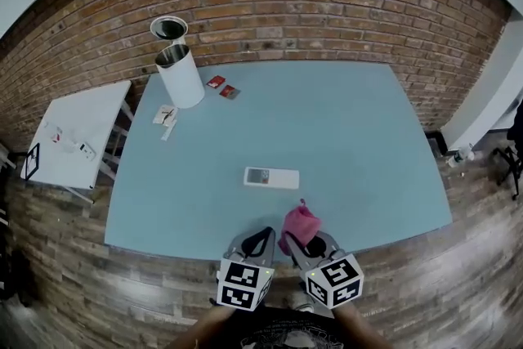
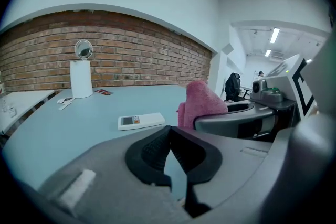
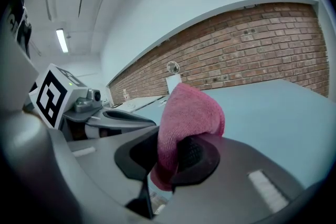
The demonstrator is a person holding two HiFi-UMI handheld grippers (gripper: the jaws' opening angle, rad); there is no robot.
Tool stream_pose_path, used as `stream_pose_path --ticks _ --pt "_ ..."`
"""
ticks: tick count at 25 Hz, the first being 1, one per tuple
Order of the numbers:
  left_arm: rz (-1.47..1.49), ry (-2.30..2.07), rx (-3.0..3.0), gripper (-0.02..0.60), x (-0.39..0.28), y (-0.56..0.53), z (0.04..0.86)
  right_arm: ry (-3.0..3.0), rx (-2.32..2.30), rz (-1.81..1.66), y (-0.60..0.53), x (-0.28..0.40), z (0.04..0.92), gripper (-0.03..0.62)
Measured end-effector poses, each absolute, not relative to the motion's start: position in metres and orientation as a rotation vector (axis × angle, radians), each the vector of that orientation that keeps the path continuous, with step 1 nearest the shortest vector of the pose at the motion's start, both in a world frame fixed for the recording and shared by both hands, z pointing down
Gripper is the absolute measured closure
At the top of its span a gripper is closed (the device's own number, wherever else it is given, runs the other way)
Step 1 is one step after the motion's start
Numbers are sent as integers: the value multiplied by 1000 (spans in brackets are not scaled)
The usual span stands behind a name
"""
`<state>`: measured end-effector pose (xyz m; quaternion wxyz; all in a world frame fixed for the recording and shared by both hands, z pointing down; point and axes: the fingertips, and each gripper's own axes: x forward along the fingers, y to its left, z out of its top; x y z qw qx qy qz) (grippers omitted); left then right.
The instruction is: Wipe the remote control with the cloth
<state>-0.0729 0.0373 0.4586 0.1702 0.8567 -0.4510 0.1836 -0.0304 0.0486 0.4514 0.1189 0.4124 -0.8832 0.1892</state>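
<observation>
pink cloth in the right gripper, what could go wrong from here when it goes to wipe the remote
1. The white rectangular remote control lies loose on the light blue table. The left gripper is shut, empty and away from it, so a wipe may simply push the remote along.
2. The right gripper pinches only the lower part of the bunched pink cloth, so dragging it over the remote could tug it out of the jaws.

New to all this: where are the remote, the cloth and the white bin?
remote [image 1: 271, 177], head view, its middle.
cloth [image 3: 190, 113], right gripper view, its bulging top.
white bin [image 1: 181, 78], head view, its side.
</observation>
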Motion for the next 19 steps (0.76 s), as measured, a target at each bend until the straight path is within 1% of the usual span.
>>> stream_pose_path --ticks 7,19 --pt "551 -1341 2391 591 -72 47 464 -2603 1155 549 59 -31 452 531" --pt "560 -1316 2406 591 -69 33 464 -2584 1205 568 44 -23 453 531"
